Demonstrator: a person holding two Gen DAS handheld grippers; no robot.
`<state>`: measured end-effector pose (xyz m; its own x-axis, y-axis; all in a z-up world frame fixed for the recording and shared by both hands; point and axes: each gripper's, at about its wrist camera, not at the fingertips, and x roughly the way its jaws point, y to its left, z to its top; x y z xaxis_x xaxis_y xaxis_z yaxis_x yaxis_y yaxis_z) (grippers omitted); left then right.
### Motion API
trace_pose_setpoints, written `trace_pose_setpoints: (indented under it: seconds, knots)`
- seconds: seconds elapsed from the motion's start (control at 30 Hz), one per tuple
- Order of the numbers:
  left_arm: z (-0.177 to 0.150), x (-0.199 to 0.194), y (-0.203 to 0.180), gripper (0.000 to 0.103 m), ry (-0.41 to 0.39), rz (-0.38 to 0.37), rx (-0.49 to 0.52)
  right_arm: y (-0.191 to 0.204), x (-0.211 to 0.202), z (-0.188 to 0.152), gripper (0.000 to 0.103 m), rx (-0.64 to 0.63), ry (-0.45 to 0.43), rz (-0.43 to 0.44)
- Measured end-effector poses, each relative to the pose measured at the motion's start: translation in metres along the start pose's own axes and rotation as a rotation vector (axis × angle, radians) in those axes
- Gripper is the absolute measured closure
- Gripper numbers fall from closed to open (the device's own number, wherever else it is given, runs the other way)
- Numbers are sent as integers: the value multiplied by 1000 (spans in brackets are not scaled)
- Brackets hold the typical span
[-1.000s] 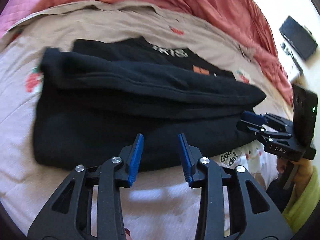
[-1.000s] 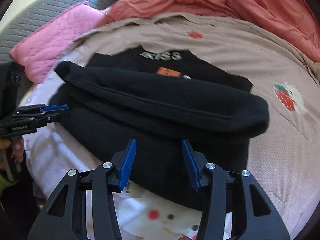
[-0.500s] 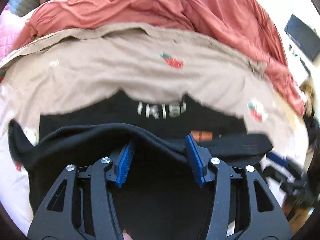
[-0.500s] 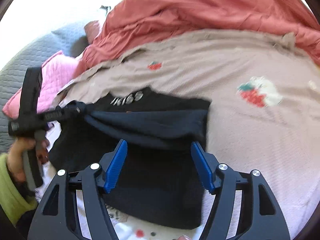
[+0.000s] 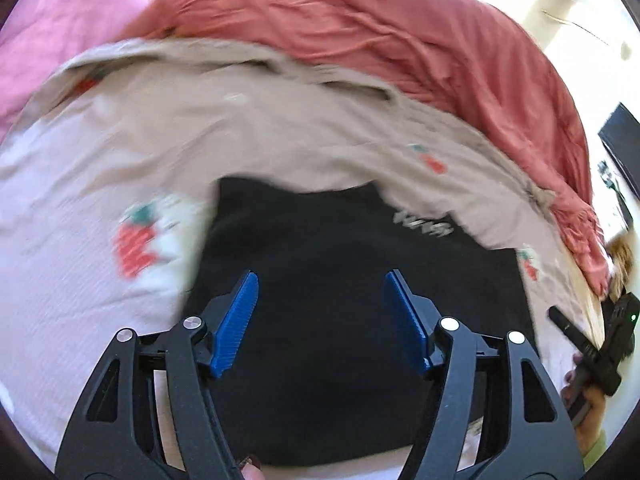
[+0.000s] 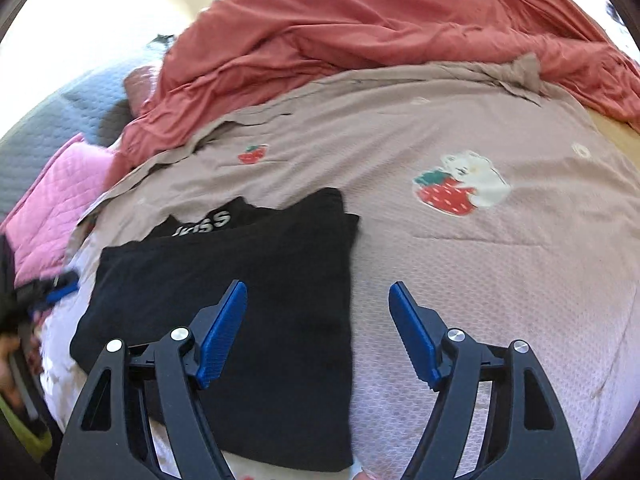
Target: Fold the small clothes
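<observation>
A black garment (image 5: 340,240) with pale lettering near its far edge lies folded on the bed sheet (image 5: 240,132). My left gripper (image 5: 322,280) hovers over its middle, jaws opening, with nothing pinched between the blue pads. In the right wrist view the same garment (image 6: 240,264) lies flat, its right edge straight. My right gripper (image 6: 318,286) stands above that right edge, jaws opening, with nothing held. The right gripper (image 5: 576,336) also shows at the far right of the left wrist view. The left gripper (image 6: 56,290) is a blur at the left edge of the right wrist view.
A rumpled salmon blanket (image 6: 380,40) is heaped along the far side of the bed. A pink quilted pillow (image 6: 52,208) and grey quilt (image 6: 80,112) lie at the left. The beige sheet carries strawberry prints (image 6: 448,192). A dark box (image 5: 624,140) sits beyond the bed.
The top fold of the black garment went over toward the far side and now lies flat, covering most of the lettering. Both grippers have widened and let the cloth go.
</observation>
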<state>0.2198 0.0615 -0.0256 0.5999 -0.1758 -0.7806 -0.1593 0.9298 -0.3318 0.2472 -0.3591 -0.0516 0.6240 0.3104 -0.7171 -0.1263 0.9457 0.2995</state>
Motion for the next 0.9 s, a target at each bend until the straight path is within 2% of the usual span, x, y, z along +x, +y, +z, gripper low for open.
trace_pose_setpoints:
  seconds: [0.1,0.2,0.27,0.33,0.4,0.53,0.67,0.73,0.77,0.8,0.83,0.9]
  knots:
    - [1,-2,29,42,21,41,-41,-8,8,3,31,34,9,-33]
    - [9,4,41,40,36,73,-36,-15,21,9,31,48,14,-60]
    - [14,10,43,39,47,79,-30,-17,29,15,32,33,11,-79]
    - [19,20,41,36,63,87,-16,-17,37,19,40,20,14,-78]
    - [23,32,38,35,77,97,8,-15,45,21,40,16,32,-48]
    - [34,55,30,29,93,113,51,-3,51,22,40,-58,29,-59]
    - [46,71,29,28,99,125,33,3,59,19,42,-103,50,-69]
    - [48,76,31,29,107,124,11,2,61,18,50,-101,59,-66]
    - [48,78,31,35,112,117,2,0,62,18,53,-93,66,-58]
    - [48,79,32,51,115,105,-5,-1,63,17,61,-83,73,-47]
    - [48,80,30,60,115,105,-4,-2,64,16,71,-72,82,-24]
    - [46,78,23,82,108,116,25,1,64,16,84,-77,86,7]
